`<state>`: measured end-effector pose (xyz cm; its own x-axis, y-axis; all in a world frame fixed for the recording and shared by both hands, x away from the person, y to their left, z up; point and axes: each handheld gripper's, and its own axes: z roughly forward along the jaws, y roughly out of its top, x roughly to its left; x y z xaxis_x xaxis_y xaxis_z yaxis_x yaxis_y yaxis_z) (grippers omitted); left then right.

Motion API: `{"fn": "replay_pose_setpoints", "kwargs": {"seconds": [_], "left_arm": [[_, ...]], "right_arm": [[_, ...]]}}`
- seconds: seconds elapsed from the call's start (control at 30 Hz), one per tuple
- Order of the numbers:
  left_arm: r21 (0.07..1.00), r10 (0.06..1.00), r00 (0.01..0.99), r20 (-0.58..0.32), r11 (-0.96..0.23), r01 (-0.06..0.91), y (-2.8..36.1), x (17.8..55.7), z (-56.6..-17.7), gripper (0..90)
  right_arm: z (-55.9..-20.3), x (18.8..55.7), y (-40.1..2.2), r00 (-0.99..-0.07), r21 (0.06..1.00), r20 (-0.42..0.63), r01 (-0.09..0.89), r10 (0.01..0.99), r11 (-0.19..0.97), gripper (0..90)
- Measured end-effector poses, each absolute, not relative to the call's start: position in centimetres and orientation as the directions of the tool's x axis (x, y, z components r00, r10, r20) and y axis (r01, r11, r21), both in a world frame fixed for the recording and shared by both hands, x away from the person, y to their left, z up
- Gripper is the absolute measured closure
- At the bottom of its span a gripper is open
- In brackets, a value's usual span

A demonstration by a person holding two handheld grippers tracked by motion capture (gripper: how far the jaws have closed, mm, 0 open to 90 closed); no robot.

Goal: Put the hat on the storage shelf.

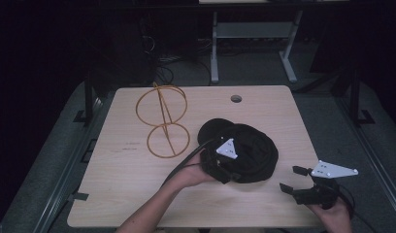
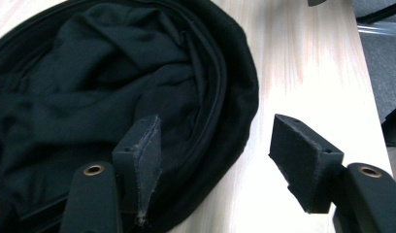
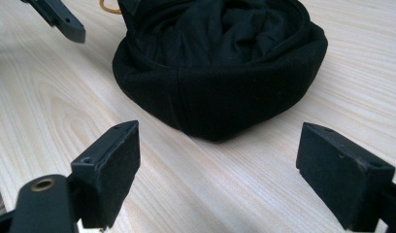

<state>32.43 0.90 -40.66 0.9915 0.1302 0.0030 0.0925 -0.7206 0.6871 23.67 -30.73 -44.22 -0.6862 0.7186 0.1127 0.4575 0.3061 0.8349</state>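
On the pale wooden table [image 1: 138, 194] we see, right of centre, a black fabric bundle [image 1: 244, 148], a round, coiled heap of dark cloth with a thick rolled rim and crumpled folds inside. To its left stands a yellow wire frame [image 1: 162, 121] of two hoops joined by a rod, well apart from the cloth. The left gripper [image 1: 224, 167] sits at the near-left edge of the bundle; in the left gripper view its jaws are spread, one pad [image 2: 145, 150] over the cloth's rim and the other over bare wood, with nothing pinched. The right gripper [image 1: 292, 178] hovers near the table's right edge, just beside the bundle but apart from it, its jaws spread wide over bare wood and pointing at the rim [image 3: 220, 97].
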Motion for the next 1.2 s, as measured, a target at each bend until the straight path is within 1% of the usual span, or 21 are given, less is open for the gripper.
{"fn": "replay_pose_setpoints", "kwargs": {"seconds": [0.1,0.27,0.3,0.53,0.6,0.73,0.8,0.87,0.97,1.03,1.2], "left_arm": [[0.678,0.121,0.992,-0.020,-0.728,0.103,0.1,32.7,-41.1,39.0],[0.657,0.112,0.993,-0.043,-0.745,0.113,-0.6,33.0,-41.7,40.1],[0.650,0.099,0.993,-0.059,-0.752,0.114,-0.8,33.1,-42.0,40.1],[0.594,0.080,0.995,-0.053,-0.798,0.096,-1.5,33.6,-43.1,38.1],[0.585,0.090,0.994,-0.060,-0.804,0.108,-1.7,33.6,-43.3,38.6],[0.554,0.074,0.997,-0.025,-0.829,0.076,-2.2,33.5,-43.6,46.3],[0.545,0.077,0.997,-0.026,-0.834,0.079,-2.4,33.5,-43.6,50.0],[0.520,0.059,0.998,-0.004,-0.852,0.052,-2.8,33.4,-43.8,54.0],[0.496,0.043,0.999,0.010,-0.868,0.032,-3.1,33.4,-44.1,62.5],[0.497,0.041,0.999,0.009,-0.867,0.031,-3.1,33.5,-44.1,68.4],[0.492,0.047,0.999,0.000,-0.870,0.041,-3.2,33.7,-43.9,73.3]], "right_arm": [[-44.3,23.6,-30.8,-0.687,0.833,0.110,0.458,0.718,0.310,15.5],[-44.2,23.6,-30.8,-0.687,0.837,0.109,0.453,0.719,0.306,15.6],[-44.2,23.6,-30.8,-0.687,0.838,0.110,0.453,0.719,0.304,15.6],[-44.3,23.6,-30.6,-0.688,0.832,0.105,0.456,0.718,0.315,15.9],[-44.3,23.6,-30.7,-0.687,0.834,0.107,0.455,0.718,0.311,15.9],[-44.4,23.7,-30.7,-0.686,0.830,0.111,0.462,0.719,0.312,15.9],[-44.4,23.7,-30.6,-0.686,0.829,0.110,0.462,0.719,0.314,15.9],[-44.4,23.7,-30.6,-0.687,0.831,0.107,0.458,0.719,0.315,15.9],[-44.3,23.6,-30.7,-0.687,0.833,0.109,0.457,0.719,0.311,15.9],[-44.4,23.6,-30.7,-0.686,0.832,0.109,0.459,0.719,0.311,15.9],[-44.4,23.6,-30.7,-0.685,0.830,0.110,0.462,0.720,0.312,15.9]]}}
